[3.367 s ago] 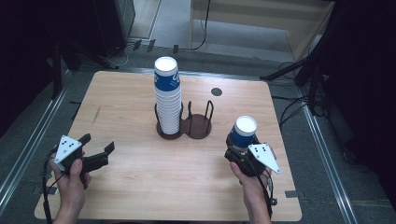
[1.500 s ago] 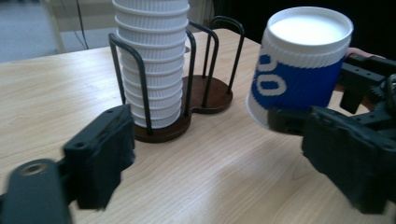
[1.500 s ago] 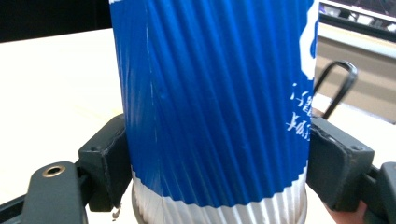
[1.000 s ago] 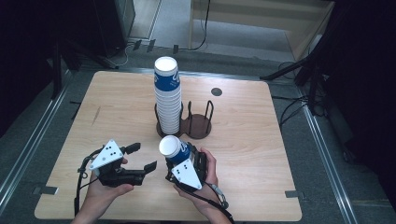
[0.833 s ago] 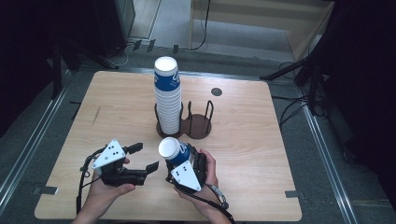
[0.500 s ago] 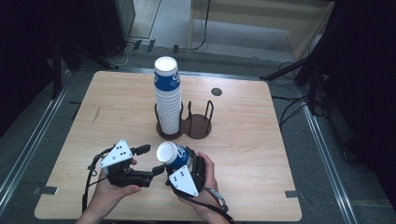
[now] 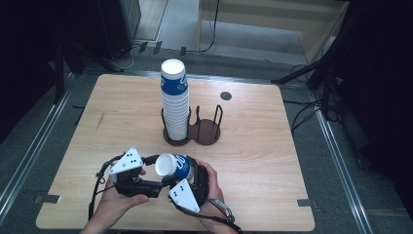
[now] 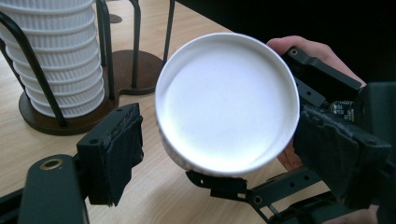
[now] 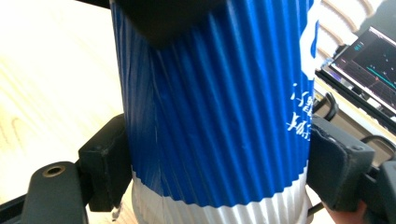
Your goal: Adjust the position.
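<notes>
While right gripper (image 7: pixel 187 183) pinches cup (image 7: pixel 171 165) | left gripper (image 8: pixel 219 154) closing, not gripping (jaws astride base) | risk: crushing wall

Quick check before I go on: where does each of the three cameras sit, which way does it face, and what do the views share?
High view: above the person's side, looking forward and down on the table; both hands, left gripper and right gripper show.
Left gripper view: rides the left gripper, facing the cup end-on, its jaws just closing around it.
Right gripper view: rides the right gripper, clamped on the cup's blue side.
Shared: the cup; high and left gripper views share the cup stack.
</notes>
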Demonstrator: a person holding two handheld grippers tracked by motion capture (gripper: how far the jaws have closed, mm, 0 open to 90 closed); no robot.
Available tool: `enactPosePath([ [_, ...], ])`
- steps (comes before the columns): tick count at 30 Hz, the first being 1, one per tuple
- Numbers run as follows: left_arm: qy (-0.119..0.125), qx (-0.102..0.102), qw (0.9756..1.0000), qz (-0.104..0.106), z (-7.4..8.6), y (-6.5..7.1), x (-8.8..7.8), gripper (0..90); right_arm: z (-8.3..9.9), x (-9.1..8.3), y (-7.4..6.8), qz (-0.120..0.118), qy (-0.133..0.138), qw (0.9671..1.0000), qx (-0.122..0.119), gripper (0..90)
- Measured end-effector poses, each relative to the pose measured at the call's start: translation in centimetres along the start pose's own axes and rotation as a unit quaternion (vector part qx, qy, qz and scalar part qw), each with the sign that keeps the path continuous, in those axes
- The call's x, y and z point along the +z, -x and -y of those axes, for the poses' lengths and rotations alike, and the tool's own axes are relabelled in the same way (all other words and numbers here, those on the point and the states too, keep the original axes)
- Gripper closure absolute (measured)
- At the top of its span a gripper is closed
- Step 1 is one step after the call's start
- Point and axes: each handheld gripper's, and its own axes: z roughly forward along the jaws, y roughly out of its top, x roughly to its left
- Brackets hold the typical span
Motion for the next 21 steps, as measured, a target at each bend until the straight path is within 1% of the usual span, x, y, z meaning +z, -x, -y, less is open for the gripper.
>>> enactPosePath([
  [1, 0.0, 0.0, 1.0, 0.0, 0.0, 0.0, 0.0, 16.5, 0.0, 0.0, 0.0, 0.0, 0.0, 1.0, 0.0, 19.1],
  [2, -0.007, 0.003, 0.9999, -0.007, 0.0, 0.1, 0.1, 16.5, 0.0, 0.0, -0.2, -0.003, 0.001, 1.0, -0.006, 19.0],
  [3, -0.014, 0.014, 0.9996, -0.02, 0.0, 0.2, 0.1, 17.0, -0.1, 0.0, -0.3, -0.004, 0.002, 1.0, -0.008, 19.0],
  [4, -0.014, 0.014, 0.9996, -0.02, 0.0, 0.2, 0.1, 19.9, -0.1, 0.0, -0.3, -0.004, 0.002, 1.0, -0.008, 19.0],
  [5, -0.017, 0.016, 0.9994, -0.025, 0.0, 0.3, 0.2, 19.9, -0.1, 0.0, -0.5, -0.005, 0.005, 0.9999, -0.012, 19.0],
  [6, -0.02, 0.015, 0.9994, -0.024, -0.1, 0.4, 0.2, 20.7, -0.1, -0.1, -0.6, -0.005, 0.008, 0.9998, -0.019, 19.0],
  [7, -0.023, 0.012, 0.9995, -0.019, -0.1, 0.4, 0.2, 21.0, -0.2, -0.1, -0.7, -0.006, 0.008, 0.9997, -0.021, 19.0],
  [9, -0.026, 0.013, 0.9994, -0.019, -0.1, 0.4, 0.3, 21.8, -0.2, -0.1, -0.7, -0.005, 0.009, 0.9996, -0.026, 19.1],
  [10, -0.034, 0.012, 0.9992, -0.016, -0.1, 0.4, 0.4, 22.2, -0.1, -0.1, -0.8, -0.005, 0.012, 0.9995, -0.029, 19.1],
  [11, -0.034, 0.012, 0.9992, -0.016, -0.1, 0.4, 0.4, 22.4, -0.1, -0.1, -0.8, -0.005, 0.012, 0.9995, -0.029, 19.1],
  [12, -0.04, 0.011, 0.999, -0.016, 0.0, 0.3, 0.5, 22.7, -0.1, -0.1, -0.8, -0.005, 0.013, 0.9994, -0.033, 19.0],
  [16, -0.042, 0.005, 0.999, -0.016, 0.0, 0.2, 0.5, 22.4, -0.1, -0.1, -0.9, -0.005, 0.015, 0.9991, -0.04, 19.1],
  [18, -0.043, 0.008, 0.9989, -0.016, 0.0, 0.2, 0.5, 24.1, -0.1, -0.1, -0.9, -0.008, 0.017, 0.9988, -0.046, 19.0],
  [21, -0.042, 0.012, 0.9989, -0.016, 0.1, 0.2, 0.5, 24.9, 0.0, -0.1, -1.0, -0.004, 0.018, 0.9984, -0.053, 18.4],
])
